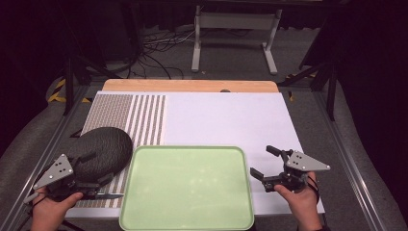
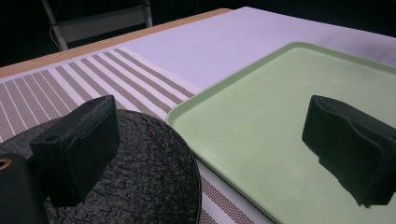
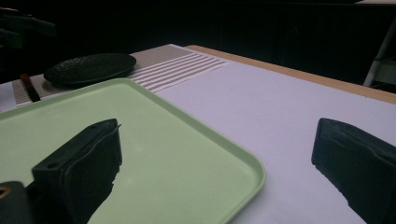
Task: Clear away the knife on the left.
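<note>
While both grippers sit low at the near edge of the table, I log this as the approach step — nothing is held yet. My left gripper (image 1: 94, 174) has its jaws spread wide, one over the black plate (image 1: 103, 149) and the other toward the green tray (image 1: 187, 187); in the left gripper view the plate (image 2: 149, 172) lies close under the near jaw, with its rim just beside the tray's raised edge (image 2: 187, 112). I cannot tell whether plate and tray touch. The plate rests on the striped mat (image 1: 144, 118), at the tray's left, partly over the mat's near end. A dark-handled utensil (image 1: 108, 196), a knife by the look of it, lies on the mat just below the left gripper — too small to be certain.

My right gripper (image 1: 262, 163) is also spread open, empty, over the white cover (image 1: 226, 118) just right of the tray; in the right gripper view its jaws straddle the tray's corner (image 3: 254, 175).

Judgement: the work in hand looks like moving the plate onto the empty tray. The next move calls for lowering the left jaws around the plate's rim, closing firmly on that thin, textured edge, then lifting clear of the tray lip. The right gripper could steady the tray.
</note>
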A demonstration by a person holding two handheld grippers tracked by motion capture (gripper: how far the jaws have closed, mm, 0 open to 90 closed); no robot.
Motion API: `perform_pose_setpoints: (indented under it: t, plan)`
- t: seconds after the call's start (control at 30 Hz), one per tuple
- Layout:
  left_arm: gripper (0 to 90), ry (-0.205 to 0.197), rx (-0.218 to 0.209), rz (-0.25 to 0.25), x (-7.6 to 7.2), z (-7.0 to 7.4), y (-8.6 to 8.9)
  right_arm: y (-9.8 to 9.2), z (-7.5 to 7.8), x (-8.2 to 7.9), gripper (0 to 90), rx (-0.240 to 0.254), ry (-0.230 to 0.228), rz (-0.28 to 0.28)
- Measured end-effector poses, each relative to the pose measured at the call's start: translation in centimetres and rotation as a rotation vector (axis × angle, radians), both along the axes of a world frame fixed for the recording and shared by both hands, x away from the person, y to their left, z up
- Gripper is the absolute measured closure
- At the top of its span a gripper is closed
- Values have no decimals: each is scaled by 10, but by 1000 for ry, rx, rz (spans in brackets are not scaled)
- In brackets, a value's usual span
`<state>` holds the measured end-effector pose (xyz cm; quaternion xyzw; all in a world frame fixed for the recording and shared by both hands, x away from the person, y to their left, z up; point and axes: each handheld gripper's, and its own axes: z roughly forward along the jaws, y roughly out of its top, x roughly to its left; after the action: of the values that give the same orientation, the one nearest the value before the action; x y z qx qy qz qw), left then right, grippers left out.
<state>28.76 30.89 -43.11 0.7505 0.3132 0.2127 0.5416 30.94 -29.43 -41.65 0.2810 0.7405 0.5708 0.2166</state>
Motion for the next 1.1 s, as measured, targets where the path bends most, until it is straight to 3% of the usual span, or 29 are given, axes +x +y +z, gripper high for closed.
perform_pose_setpoints:
  t: [0.47,0.73,0.9,0.93,1.03,1.1]
  plan:
    - [48,-2,-18,14,1,2,3,1,-1,0,21,7,5,10]
    - [48,3,6,13,2,7,3,0,0,1,21,11,5,7]
    - [51,20,100,-7,4,14,3,-1,0,1,20,18,7,9]
    - [52,20,100,-7,4,14,3,-1,0,1,19,19,8,10]
    - [52,42,192,-20,4,19,3,-1,-1,2,19,23,12,9]
    - [54,49,224,-35,5,22,3,-2,-1,2,19,23,14,8]
